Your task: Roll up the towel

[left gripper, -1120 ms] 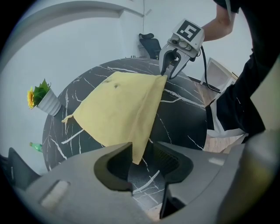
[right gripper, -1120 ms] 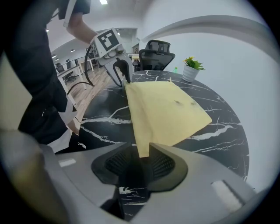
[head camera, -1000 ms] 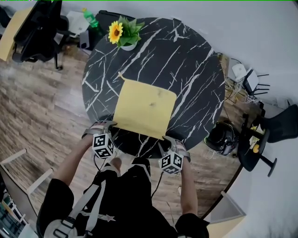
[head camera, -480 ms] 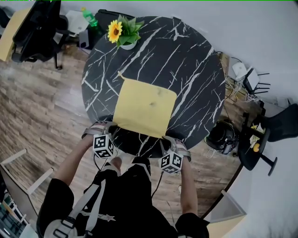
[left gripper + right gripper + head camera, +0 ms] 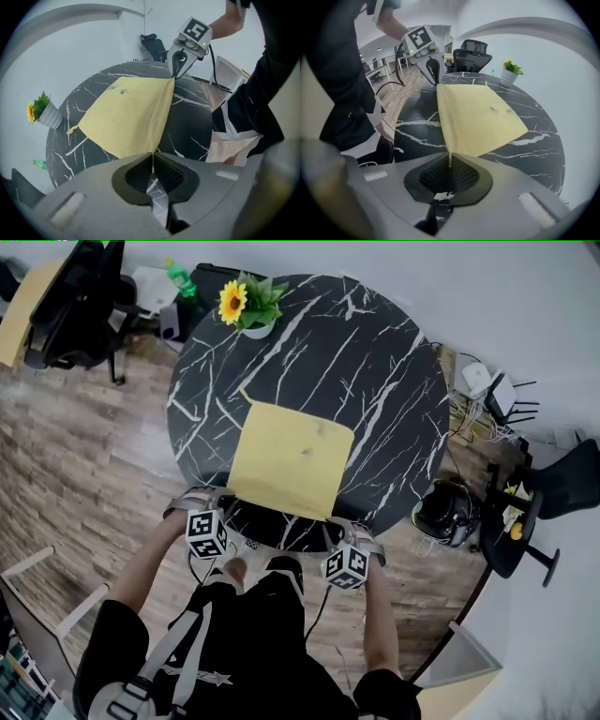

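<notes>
Left gripper (image 5: 152,160) and right gripper (image 5: 450,161) have just closed on towel (image 5: 291,457) corners

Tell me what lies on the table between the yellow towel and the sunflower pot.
Nothing. In the head view, only bare black marble table shows between the towel and the sunflower pot.

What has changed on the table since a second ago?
Both pairs of tongs have just been closing. The left tongs now pinch the yellow towel at its near left corner, and the right tongs pinch its near right corner. Otherwise it lies spread on the black table as before, and nothing else has shifted.
</notes>
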`<action>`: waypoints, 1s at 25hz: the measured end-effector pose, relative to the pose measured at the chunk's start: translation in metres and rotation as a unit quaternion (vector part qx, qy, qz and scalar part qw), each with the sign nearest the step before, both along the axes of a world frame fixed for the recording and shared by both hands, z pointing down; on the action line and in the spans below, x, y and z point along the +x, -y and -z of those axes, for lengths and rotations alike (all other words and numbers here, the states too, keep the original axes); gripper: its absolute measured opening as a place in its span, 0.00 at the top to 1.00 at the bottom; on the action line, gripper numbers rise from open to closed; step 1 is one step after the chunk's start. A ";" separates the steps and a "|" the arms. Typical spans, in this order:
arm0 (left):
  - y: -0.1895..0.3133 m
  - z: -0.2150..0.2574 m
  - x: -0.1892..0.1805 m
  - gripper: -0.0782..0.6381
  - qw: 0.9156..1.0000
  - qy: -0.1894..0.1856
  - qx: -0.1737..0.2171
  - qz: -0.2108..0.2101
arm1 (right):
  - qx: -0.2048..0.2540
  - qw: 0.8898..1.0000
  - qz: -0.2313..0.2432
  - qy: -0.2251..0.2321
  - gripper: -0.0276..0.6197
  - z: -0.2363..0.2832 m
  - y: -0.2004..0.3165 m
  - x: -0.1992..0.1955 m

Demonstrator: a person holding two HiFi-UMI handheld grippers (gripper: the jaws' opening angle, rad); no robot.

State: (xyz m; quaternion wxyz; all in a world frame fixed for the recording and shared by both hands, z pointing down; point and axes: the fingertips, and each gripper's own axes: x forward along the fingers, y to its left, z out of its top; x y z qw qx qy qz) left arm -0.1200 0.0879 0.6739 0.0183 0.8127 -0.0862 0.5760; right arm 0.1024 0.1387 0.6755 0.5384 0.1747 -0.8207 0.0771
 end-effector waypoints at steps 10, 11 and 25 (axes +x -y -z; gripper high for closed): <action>-0.054 0.007 -0.008 0.86 0.998 0.003 -0.053 -0.030 | -0.088 0.996 -0.020 0.022 0.93 0.009 -0.063 -0.009; -0.057 0.007 -0.008 0.86 0.998 0.004 -0.056 -0.032 | -0.093 0.995 -0.022 0.024 0.93 0.009 -0.066 -0.010; -0.040 0.004 -0.002 0.86 0.997 0.024 -0.065 -0.034 | -0.112 0.991 -0.057 0.036 0.93 0.013 -0.051 -0.005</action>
